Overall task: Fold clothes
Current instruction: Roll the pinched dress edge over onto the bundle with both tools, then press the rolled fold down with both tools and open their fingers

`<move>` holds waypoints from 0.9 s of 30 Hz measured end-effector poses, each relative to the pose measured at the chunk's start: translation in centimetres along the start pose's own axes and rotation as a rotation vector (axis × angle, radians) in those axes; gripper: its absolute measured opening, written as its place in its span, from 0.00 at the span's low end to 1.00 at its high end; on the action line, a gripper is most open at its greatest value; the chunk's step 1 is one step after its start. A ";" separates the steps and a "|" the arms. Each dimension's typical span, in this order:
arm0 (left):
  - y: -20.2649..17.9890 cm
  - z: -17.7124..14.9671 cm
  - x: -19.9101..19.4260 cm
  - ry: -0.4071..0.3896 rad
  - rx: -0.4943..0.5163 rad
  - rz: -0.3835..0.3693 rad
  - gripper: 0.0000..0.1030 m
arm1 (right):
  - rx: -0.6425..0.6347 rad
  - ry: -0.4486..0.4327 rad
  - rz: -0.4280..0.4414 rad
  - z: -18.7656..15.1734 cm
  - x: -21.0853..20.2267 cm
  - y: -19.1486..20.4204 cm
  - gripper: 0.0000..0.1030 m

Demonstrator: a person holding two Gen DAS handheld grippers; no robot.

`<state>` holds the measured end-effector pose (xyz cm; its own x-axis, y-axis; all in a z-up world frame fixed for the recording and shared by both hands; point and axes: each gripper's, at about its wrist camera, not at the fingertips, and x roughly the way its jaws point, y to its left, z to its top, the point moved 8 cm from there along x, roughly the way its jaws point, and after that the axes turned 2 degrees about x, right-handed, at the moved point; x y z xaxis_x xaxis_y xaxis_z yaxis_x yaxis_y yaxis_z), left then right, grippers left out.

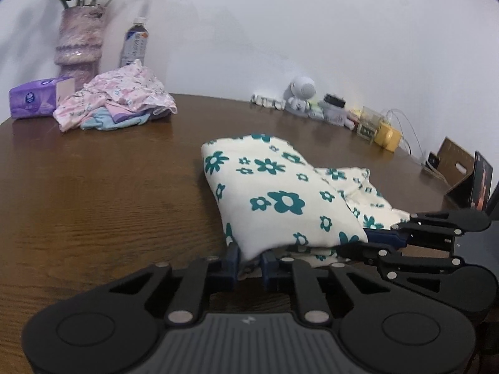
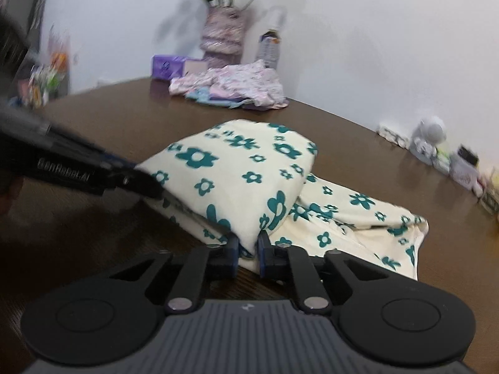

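Cream flowered garment (image 1: 280, 193) lies half folded on brown table (image 1: 109, 202). Left tool (image 1: 251, 260) pinches its near edge. Right tool (image 2: 248, 251) pinches a fold too.

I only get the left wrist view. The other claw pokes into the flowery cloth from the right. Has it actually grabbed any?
Observer: Yes. The right wrist view shows the right claw pinching a fold of the flowery cloth between its pads.
Operator: Does the cloth end behind it?
Observer: No, a lower layer lies spread flat on the table beyond it.
Operator: Anything left of the purple box?
Observer: Blurred colourful clutter past the table's edge. I cannot tell what it is.
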<state>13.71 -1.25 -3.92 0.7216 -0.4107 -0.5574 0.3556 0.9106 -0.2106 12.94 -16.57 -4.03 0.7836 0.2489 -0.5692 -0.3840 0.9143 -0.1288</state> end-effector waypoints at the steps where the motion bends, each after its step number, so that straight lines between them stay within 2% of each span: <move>1: 0.0 -0.1 -0.1 -0.006 -0.009 0.001 0.19 | 0.013 0.004 -0.001 0.0 0.1 -0.1 0.26; 3: -0.1 -0.2 -0.1 -0.013 -0.023 0.006 0.19 | 0.036 0.012 -0.004 -0.2 0.3 -0.3 0.29; 4: 0.0 -0.3 0.0 -0.013 -0.031 0.010 0.12 | 0.048 0.016 -0.006 -0.2 0.4 -0.3 0.21; 6: 0.1 -0.3 0.0 -0.017 -0.056 0.009 0.10 | 0.062 0.020 -0.008 -0.3 0.4 -0.4 0.10; 7: 0.2 -0.3 0.0 -0.020 -0.066 0.007 0.09 | 0.065 0.018 -0.008 -0.3 0.4 -0.3 0.08; 11: 0.3 -0.4 -0.2 -0.035 -0.085 0.006 0.13 | 0.074 0.012 -0.010 -0.2 0.3 -0.1 0.09; 14: 0.3 -0.5 -0.1 -0.036 -0.087 0.009 0.09 | 0.084 0.010 -0.016 -0.3 0.2 -0.1 0.09; 18: 0.6 -0.6 0.0 -0.030 -0.119 0.001 0.10 | 0.037 0.013 -0.023 -0.5 0.4 0.5 0.08; 19: 0.6 -0.6 -0.1 -0.028 -0.128 -0.003 0.13 | 0.033 0.016 -0.025 -0.5 0.3 0.5 0.09; 20: 0.7 -0.6 -0.2 -0.021 -0.139 -0.012 0.22 | 0.024 0.019 -0.027 -0.5 0.2 0.5 0.10; 22: 0.8 -0.6 -0.9 -0.015 -0.149 -0.043 0.38 | 0.021 0.015 -0.017 -0.3 -0.6 0.4 0.28; 24: 0.8 -0.4 -1.9 -0.027 -0.136 -0.060 0.40 | 0.031 0.000 0.000 -0.2 -1.6 0.1 0.32; 27: 0.8 0.1 -2.5 -0.039 -0.099 -0.049 0.42 | 0.036 -0.014 0.008 0.1 -2.7 -0.5 0.32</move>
<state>12.27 0.54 -2.57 0.7279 -0.4548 -0.5131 0.3322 0.8886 -0.3163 11.04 -17.66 -2.33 0.7877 0.2602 -0.5585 -0.3724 0.9232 -0.0952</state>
